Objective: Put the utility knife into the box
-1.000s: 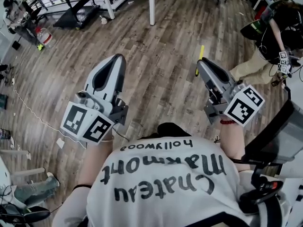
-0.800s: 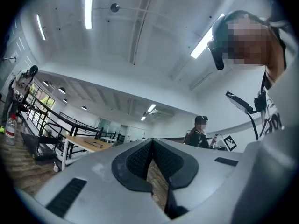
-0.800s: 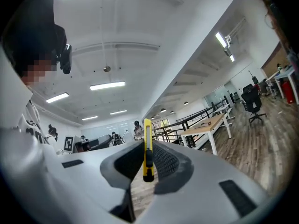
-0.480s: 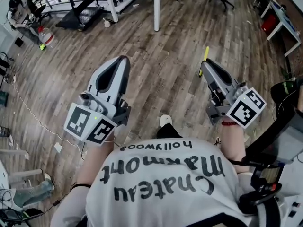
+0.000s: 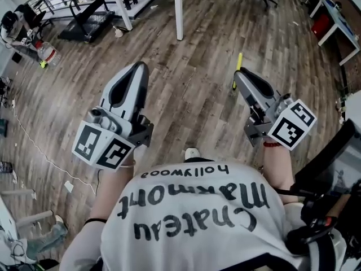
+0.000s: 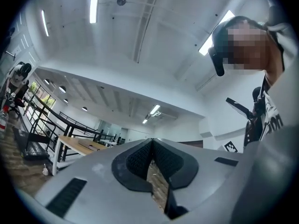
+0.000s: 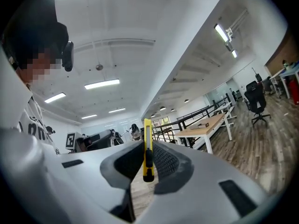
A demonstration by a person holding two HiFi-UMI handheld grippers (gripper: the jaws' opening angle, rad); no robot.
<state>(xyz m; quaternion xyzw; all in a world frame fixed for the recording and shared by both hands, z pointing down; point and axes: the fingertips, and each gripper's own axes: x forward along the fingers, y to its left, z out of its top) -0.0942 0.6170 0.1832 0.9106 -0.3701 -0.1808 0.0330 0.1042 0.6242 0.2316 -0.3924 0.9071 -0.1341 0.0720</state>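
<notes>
1. Grey-white left claw (image 5: 137,72) is held out over the floor, pointing away from the person. Its marker cube (image 5: 104,147) sits at the near end by the wrist.
2. In the left gripper view its dark ribbed pads (image 6: 135,160) meet at the tips with nothing between them. A thin slit lower down shows floor boards through it.
3. Grey-brown planks of the floor (image 5: 192,103) run under both claws. A wood-topped bench (image 5: 178,7) with white legs stands well apart at the top of the head view.
4. A white shirt (image 5: 192,208) with black lettering fills the bottom of the head view. A shoe toe (image 5: 192,153) shows just above its edge, between the two arms.
5. The yellow knife (image 5: 239,64) is up in the air, pinched in the right claw (image 5: 239,78).
   - Its long axis runs away from the person, with the far end leaning slightly right in the head view.
   - Most of its length sticks out past the tips.
   - In the right gripper view it stands upright in the picture, thin edge toward the camera. A black part at its lower end sits between the pads.
6. The right claw is closed narrow onto the knife, one pad against each flat side. Its marker cube (image 5: 291,124) sits at the near end, just above a red band (image 5: 271,145) on the wrist.
</notes>
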